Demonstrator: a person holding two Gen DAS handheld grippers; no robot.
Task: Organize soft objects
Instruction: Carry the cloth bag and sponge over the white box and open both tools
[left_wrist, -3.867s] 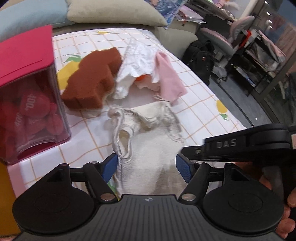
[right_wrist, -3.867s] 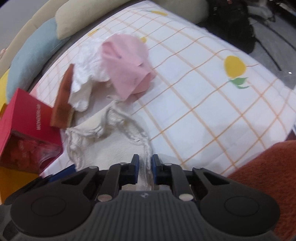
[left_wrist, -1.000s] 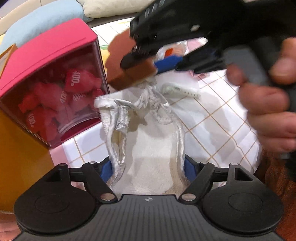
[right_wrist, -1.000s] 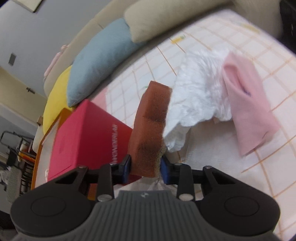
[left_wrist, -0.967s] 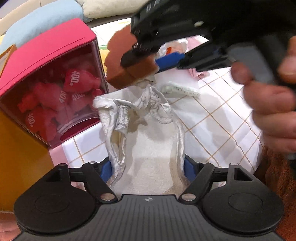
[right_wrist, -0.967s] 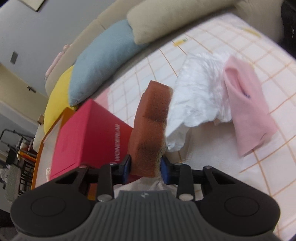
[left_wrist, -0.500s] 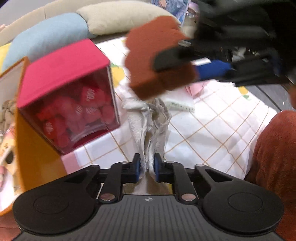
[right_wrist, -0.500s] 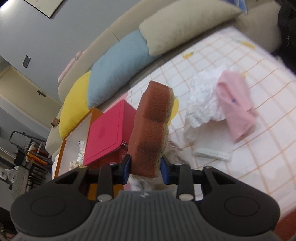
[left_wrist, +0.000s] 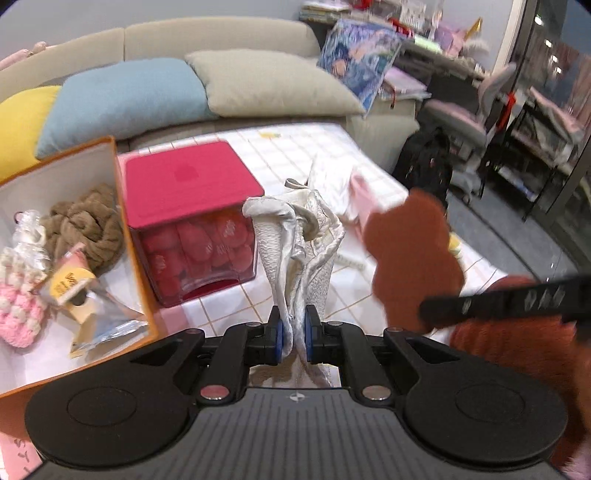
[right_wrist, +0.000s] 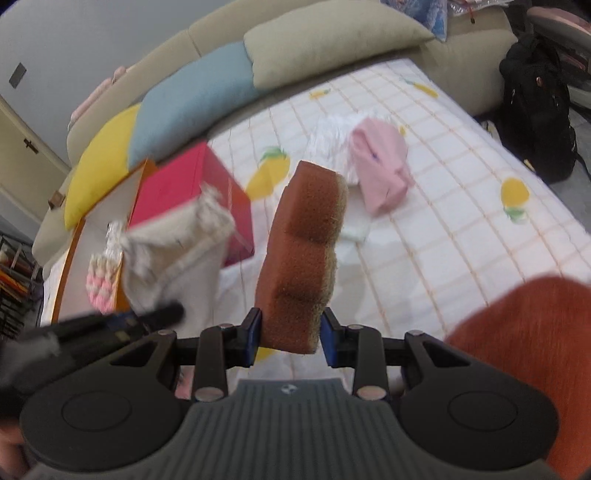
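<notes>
My left gripper (left_wrist: 293, 334) is shut on a cream cloth (left_wrist: 301, 240), which stands bunched up above the checked bed cover; the same cloth (right_wrist: 177, 258) shows blurred at the left of the right wrist view. My right gripper (right_wrist: 291, 338) is shut on a brown sponge (right_wrist: 303, 251), held upright in the air; in the left wrist view the sponge (left_wrist: 410, 254) hangs at the right. An orange box (left_wrist: 129, 236) with white inside stands at the left, holding a brown knitted piece (left_wrist: 86, 221), a pink crocheted item (left_wrist: 18, 314) and packets.
A red-lidded clear container (left_wrist: 192, 225) of red pouches stands beside the orange box. A pink cloth (right_wrist: 382, 166) and a white cloth (right_wrist: 330, 138) lie farther back on the bed cover (right_wrist: 461, 229). Yellow, blue and beige pillows (left_wrist: 125, 96) line the sofa behind. A rust-coloured sleeve (right_wrist: 532, 354) is at right.
The left gripper closed on the cream cloth and lifted it off the cover. The right gripper rose with the sponge and moved right. The orange box came into view.
</notes>
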